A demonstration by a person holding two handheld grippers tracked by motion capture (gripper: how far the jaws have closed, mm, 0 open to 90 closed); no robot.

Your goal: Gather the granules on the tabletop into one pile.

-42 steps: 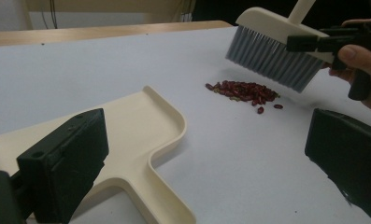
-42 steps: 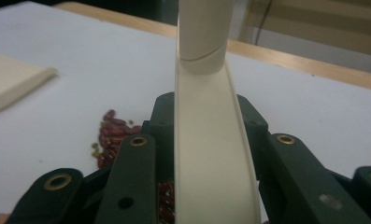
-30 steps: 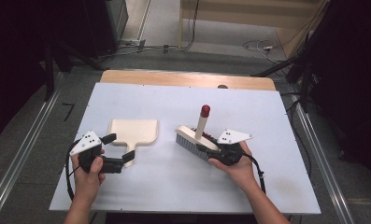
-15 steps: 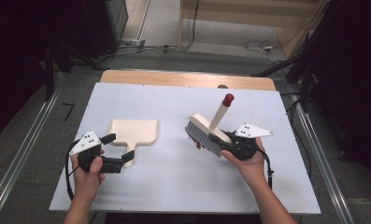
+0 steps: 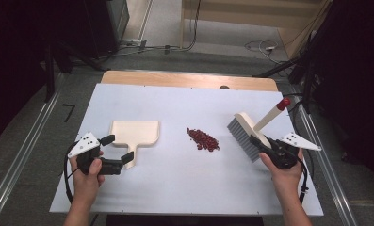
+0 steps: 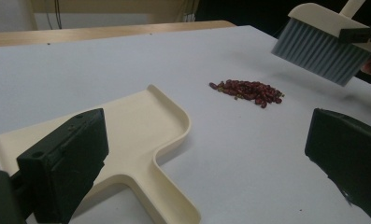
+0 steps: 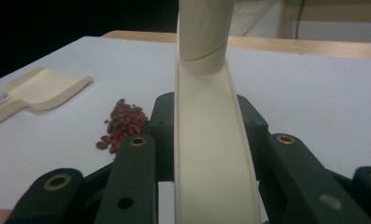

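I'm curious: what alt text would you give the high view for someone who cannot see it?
A person's right hand-held gripper holds a cream brush beside a pile of red beans on a white table. The left hand-held gripper, open, sits by a cream dustpan.

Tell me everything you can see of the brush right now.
The brush has a cream, plastic-looking head and a row of grey bristles pointing down-left. Its round cream handle ends in a red tip. The right gripper is shut on the handle, holding the brush tilted and lifted off the white table, to the right of the red beans and apart from them.
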